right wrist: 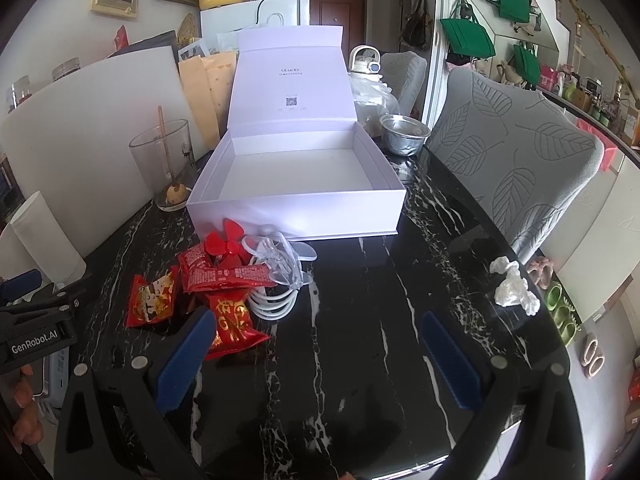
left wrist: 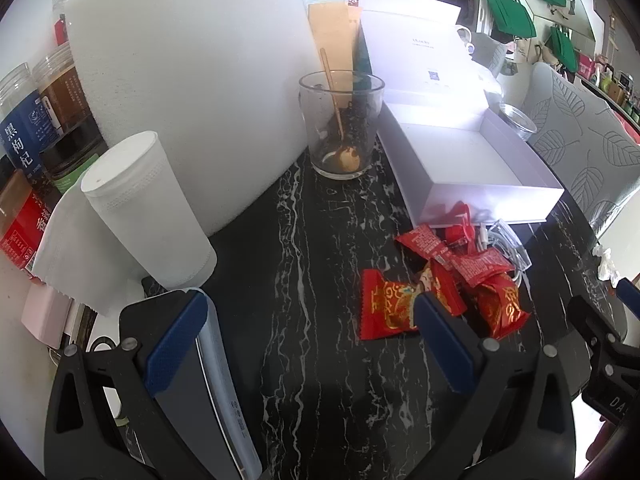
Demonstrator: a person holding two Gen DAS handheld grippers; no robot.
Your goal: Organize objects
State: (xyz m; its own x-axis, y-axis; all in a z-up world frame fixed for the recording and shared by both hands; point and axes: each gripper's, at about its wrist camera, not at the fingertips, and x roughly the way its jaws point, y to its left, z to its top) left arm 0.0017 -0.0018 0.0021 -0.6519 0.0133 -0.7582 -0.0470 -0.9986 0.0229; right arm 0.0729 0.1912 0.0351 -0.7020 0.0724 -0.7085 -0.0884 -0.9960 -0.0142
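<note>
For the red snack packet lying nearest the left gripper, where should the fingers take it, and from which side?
Probably the red snack packet is best pinched across its puffed middle, coming from above and from the near side. It lies flat on the black marble table, apart from the heap on its left side, so the open left gripper has bare table there. The crimped ends look too thin to hold.

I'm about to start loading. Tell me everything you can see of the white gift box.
The white gift box looks like smooth rigid card, shallow and square. Its hinged lid stands upright at the back, with small grey print and a QR code inside. The tray is empty. It sits flat on the black marble table, beside the glass, with the red fan and snack packets just before its front wall. Neither gripper touches it.
</note>
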